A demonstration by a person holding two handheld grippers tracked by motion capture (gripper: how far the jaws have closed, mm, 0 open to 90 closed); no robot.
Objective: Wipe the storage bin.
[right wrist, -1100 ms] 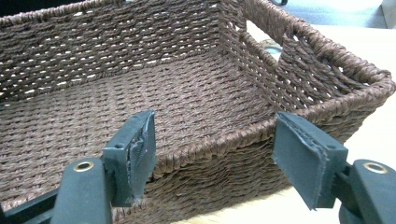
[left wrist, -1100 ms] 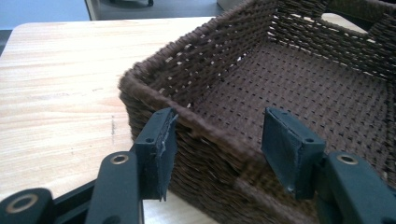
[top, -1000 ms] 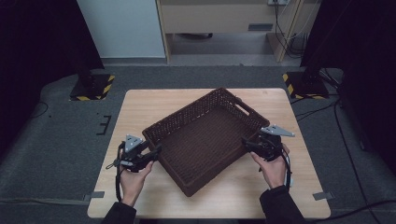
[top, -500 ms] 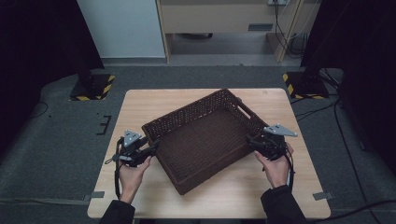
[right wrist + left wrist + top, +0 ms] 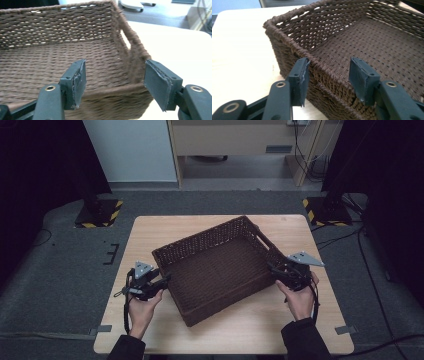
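A dark brown rectangular woven wicker basket lies empty and skewed in the middle of the pale wooden desk, one long side running toward the upper right of the high view. The person has a tool at each end of it, which looks like the set-up for a two-handed lift or shift.

The left tool, at the lower left of the high view, straddles the near left wall. In the left gripper view the braided rim passes between the pads, one outside the wall and one over the basket's floor. Its jaws have just been closing, yet both pads stand clear of the weave, so it is spread around the rim, not yet pinching it.

The right tool, at the centre right, is placed the same way at the basket's corner next to the handle slot. In the right gripper view its jaws stand wide, the wall between them, untouched.

Bracketing opposite walls should keep the load level once both tools clamp.
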